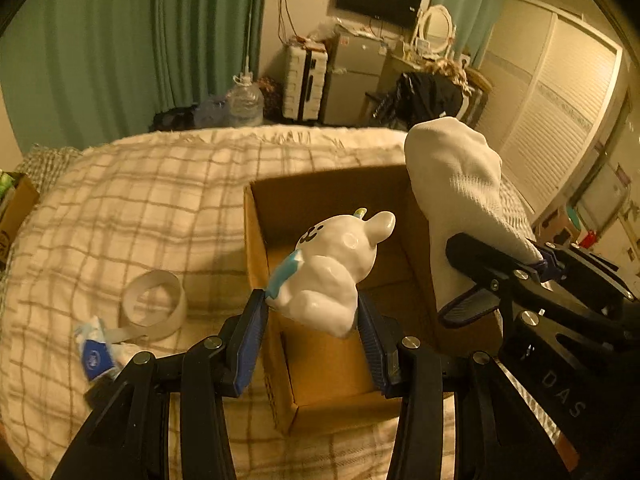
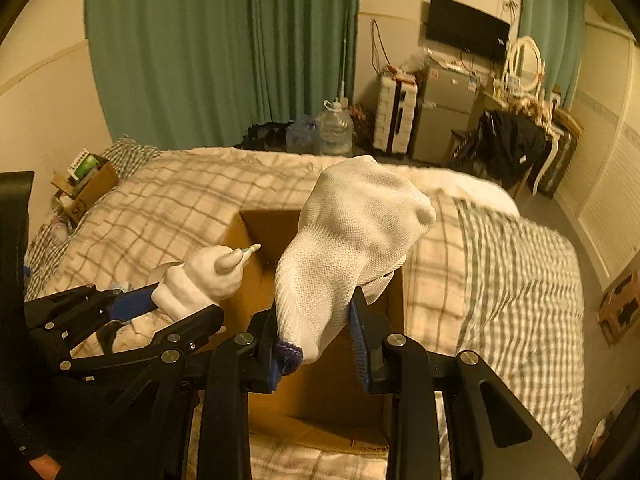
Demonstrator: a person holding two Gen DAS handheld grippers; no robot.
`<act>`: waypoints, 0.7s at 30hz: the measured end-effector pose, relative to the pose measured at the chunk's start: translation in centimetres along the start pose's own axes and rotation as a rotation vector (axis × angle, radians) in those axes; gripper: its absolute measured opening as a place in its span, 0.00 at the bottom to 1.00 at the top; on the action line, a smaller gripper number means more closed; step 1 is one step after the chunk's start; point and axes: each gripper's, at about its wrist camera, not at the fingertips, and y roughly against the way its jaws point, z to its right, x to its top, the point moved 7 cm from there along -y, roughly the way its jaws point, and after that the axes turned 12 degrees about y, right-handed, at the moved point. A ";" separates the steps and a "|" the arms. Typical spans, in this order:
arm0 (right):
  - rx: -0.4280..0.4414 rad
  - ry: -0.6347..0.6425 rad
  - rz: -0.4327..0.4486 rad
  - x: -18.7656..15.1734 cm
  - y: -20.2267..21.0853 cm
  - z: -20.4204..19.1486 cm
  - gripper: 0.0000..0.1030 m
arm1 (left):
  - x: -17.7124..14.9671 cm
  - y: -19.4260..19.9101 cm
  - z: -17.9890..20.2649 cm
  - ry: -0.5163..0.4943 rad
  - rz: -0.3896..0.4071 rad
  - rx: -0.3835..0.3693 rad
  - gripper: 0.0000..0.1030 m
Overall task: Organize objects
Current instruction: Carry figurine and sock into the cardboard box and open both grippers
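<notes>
My left gripper is shut on a white ceramic animal figurine and holds it over the open cardboard box on the bed. The figurine also shows in the right wrist view, left of the sock. My right gripper is shut on a white sock with a purple cuff edge and holds it above the same box. The sock also shows in the left wrist view, over the box's right side.
The box sits on a plaid bedspread. A roll of white tape and a small blue-and-white packet lie left of the box. Another cardboard box with items stands at the bed's far left. Suitcase, fridge and water jug stand beyond the bed.
</notes>
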 end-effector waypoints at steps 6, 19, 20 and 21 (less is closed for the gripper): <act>0.010 -0.032 -0.007 -1.1 -1.4 0.7 0.41 | -0.6 -1.2 0.4 -0.006 -0.019 -0.025 0.57; -0.092 -0.021 0.094 0.9 7.6 0.8 0.66 | 0.4 6.1 -1.2 -0.020 0.080 0.008 0.91; -0.094 -0.016 0.104 1.1 8.5 0.3 0.66 | 0.5 7.0 -1.7 -0.011 0.090 0.013 0.91; -0.093 -0.013 0.111 1.3 9.2 -0.1 0.66 | 0.6 8.0 -2.3 -0.001 0.103 0.017 0.91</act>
